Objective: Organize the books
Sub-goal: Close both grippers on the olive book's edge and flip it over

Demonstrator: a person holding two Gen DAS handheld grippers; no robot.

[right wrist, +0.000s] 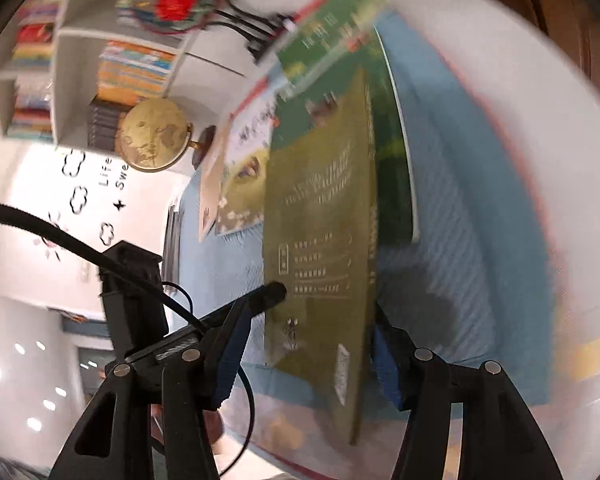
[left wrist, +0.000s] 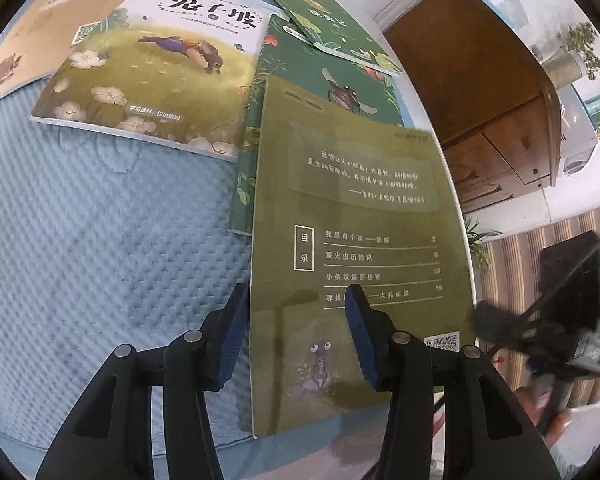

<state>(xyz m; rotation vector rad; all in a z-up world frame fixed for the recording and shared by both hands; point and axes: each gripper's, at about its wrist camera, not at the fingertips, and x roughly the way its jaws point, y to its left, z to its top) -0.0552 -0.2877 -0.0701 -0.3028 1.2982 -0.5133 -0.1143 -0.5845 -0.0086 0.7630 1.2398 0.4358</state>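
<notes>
An olive-green book [left wrist: 352, 240] lies back cover up on the blue quilted mat [left wrist: 100, 220], on top of a dark green insect book [left wrist: 296, 76]. My left gripper [left wrist: 296, 336] is open, one finger on the mat left of the olive book's edge and one over its cover. A rabbit picture book [left wrist: 152, 76], a tan book [left wrist: 52, 16] and a smaller green book [left wrist: 328, 24] lie beyond. In the blurred right wrist view, my right gripper [right wrist: 312, 356] is open around the near corner of the olive book [right wrist: 316, 216], and the left gripper's finger [right wrist: 268, 294] touches its cover.
A brown wooden cabinet [left wrist: 480, 80] stands right of the mat. A striped rug [left wrist: 540, 248] lies below it. In the right wrist view a white bookshelf [right wrist: 80, 60] with stacked books and a gold globe [right wrist: 152, 136] stand at the far side.
</notes>
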